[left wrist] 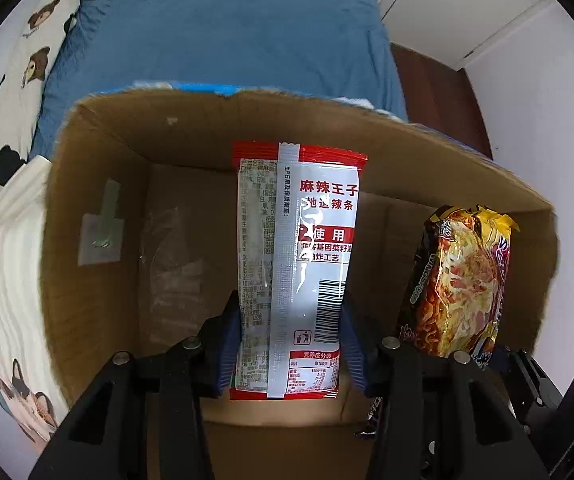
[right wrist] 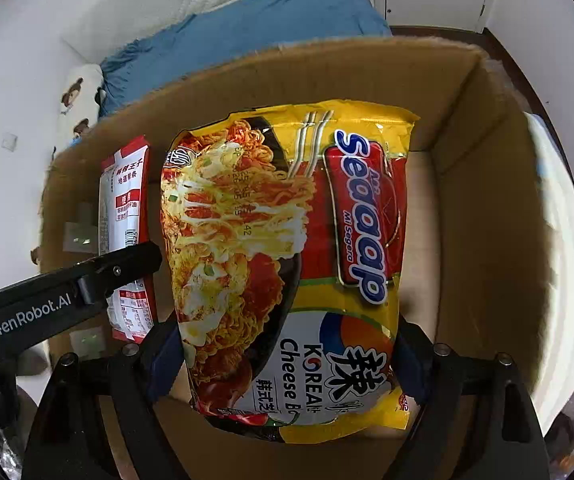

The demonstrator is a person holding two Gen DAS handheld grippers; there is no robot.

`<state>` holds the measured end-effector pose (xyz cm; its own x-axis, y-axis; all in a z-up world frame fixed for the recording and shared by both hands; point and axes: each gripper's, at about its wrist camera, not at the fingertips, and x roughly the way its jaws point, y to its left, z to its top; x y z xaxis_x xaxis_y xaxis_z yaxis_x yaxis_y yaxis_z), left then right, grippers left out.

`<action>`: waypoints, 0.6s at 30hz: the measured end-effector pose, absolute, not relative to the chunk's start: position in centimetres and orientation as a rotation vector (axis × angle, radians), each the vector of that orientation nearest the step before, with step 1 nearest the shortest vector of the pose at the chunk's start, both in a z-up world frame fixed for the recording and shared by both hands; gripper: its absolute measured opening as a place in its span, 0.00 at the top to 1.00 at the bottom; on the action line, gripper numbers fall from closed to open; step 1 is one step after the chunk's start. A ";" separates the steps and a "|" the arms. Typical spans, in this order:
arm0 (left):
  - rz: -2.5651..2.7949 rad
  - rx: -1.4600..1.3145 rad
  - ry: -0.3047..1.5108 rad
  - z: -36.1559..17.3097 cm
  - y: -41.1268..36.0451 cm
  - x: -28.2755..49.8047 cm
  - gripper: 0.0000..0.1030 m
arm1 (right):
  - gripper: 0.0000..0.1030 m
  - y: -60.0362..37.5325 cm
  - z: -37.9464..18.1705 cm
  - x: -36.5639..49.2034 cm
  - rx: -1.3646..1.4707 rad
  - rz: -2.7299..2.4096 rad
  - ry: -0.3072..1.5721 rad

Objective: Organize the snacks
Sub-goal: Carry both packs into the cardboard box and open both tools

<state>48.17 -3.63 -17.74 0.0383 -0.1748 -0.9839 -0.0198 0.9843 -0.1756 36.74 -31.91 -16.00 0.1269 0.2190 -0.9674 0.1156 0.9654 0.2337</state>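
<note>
Left wrist view: my left gripper (left wrist: 292,344) points straight down into an open cardboard box (left wrist: 99,184), pinching a red-and-white spicy strip pack (left wrist: 295,264) by its lower sides btwn the blue pads. The pack hangs ahead of the gripper, inside the box mouth, not yet resting on the box floor. To the gripper's right, just beside it, is the yellow noodle pack (left wrist: 457,284), held by the other hand. Beyond the box: a blue bed cover (left wrist: 223,32); to the left, a bear-print pillow (left wrist: 15,80).

Right wrist view: my right gripper (right wrist: 287,364) is spread wide but clamped on the noodle pack (right wrist: 287,264), pads on both side edges near its lower end. The pack sits ahead of the gripper, over the box (right wrist: 487,216) interior. Left of it, the strip pack (right wrist: 127,240) and the black arm of the left gripper (right wrist: 87,280), close.

Risks, as I judge them: both packs go into the same box at once, w/ little gap btwn them, so the grippers could knock each other or a pack could snag on its neighbour. The noodle pack is puffy and slick; an edge grip may slip. Releasing too high could make the strip pack tumble.
</note>
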 end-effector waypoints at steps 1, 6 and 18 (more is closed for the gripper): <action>-0.119 -0.152 1.535 -18.3 -3.5 48.3 0.57 | 0.14 -32.0 -16.5 36.8 0.270 0.075 1.454; -0.134 -0.131 1.561 -19.9 -3.2 48.6 0.50 | 0.14 -29.1 -18.0 39.1 0.265 0.069 1.500; -0.148 -0.136 1.493 -18.0 -2.6 47.4 0.06 | 0.01 -29.0 -16.3 40.2 0.202 0.039 1.495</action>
<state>47.36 -2.57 -18.02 0.0723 -0.1816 -0.9807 0.0143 0.9834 -0.1811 40.16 -29.00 -16.31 0.0782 0.1502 -0.9856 0.0992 0.9825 0.1576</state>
